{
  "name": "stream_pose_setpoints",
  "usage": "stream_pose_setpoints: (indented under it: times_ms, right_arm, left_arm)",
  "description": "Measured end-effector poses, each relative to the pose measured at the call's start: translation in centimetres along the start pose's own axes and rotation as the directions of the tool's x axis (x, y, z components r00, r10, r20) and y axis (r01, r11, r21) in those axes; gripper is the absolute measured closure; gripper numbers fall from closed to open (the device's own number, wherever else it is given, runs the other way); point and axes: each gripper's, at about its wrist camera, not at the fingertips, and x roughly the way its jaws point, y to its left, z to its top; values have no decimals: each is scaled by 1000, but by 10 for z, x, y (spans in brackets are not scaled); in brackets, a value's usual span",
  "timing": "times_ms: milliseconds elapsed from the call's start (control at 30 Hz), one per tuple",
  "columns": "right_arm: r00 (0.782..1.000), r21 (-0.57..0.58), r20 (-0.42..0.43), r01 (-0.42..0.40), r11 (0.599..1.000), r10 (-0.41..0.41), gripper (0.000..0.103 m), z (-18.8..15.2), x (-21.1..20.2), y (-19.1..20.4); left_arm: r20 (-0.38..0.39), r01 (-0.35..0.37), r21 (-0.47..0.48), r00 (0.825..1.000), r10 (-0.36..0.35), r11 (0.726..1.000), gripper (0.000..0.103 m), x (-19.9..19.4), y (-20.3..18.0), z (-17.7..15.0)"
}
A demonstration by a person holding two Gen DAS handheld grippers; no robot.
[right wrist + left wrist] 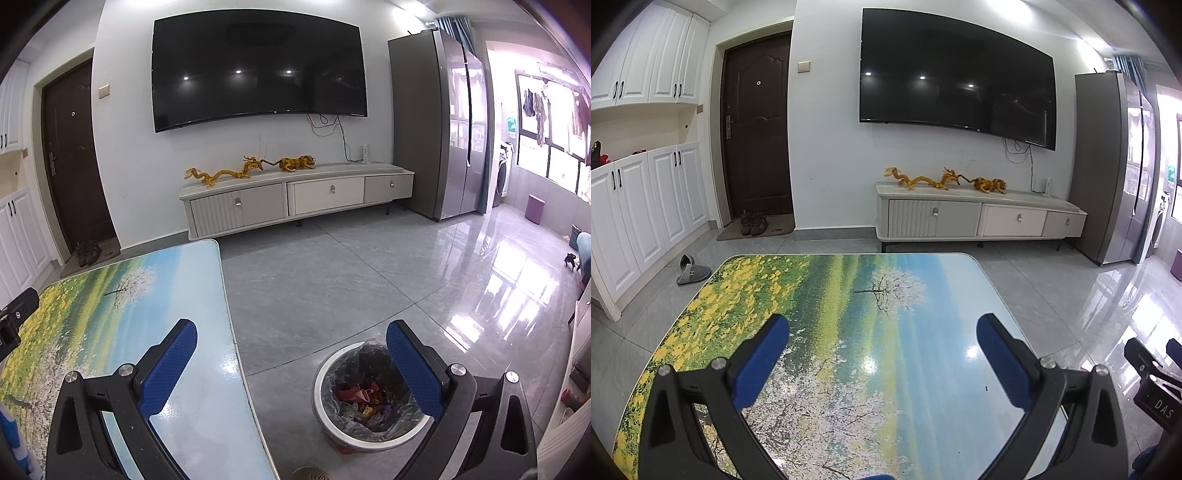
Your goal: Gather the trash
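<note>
Living room, grey glossy tile floor (332, 273), white wall with a big black TV (956, 74) mounted on it, screen off. Tall grey fridge (436, 125) stands at the right end of the wall; dark brown door (757, 125) at the left, a pair of shoes (752, 222) on the mat before it. White cabinets (646, 199) run along the far left, 1 grey slipper (691, 271) on the floor beside them. Low white TV stand (295, 199) under the TV, 3 drawers, with yellow dragon and tiger figurines (945, 180) on top.

Table (849, 295) in the foreground, top printed with a landscape of yellow flowers, white trees and blue sky; its surface is bare and shiny.

Trash bin (369, 398) sits on the floor just beside the table's right edge, round, white rim, dark plastic liner, with red and mixed wrappers (364, 397) at the bottom.

Left gripper (882, 354) hovers over the table, blue pads wide apart, nothing between them. Right gripper (291, 354) straddles the table edge and the bin, jaws spread wide, holding nothing; its right finger overlaps the bin rim in view.
</note>
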Motion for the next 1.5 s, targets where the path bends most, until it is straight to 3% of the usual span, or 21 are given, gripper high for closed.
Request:
stream_pose_setpoints:
  times_ms: [900, 1500]
  right_arm:
    - [1000, 28, -11, 27, 999, -26, 0, -6, 5, -10]
    - [999, 48, -33, 44, 998, -42, 0, -12, 18, -20]
  left_arm:
    - [-48, 83, 81, 996, -80, 993, 1, 4, -33, -10]
    - [-66, 80, 93, 995, -74, 992, 1, 10, -43, -13]
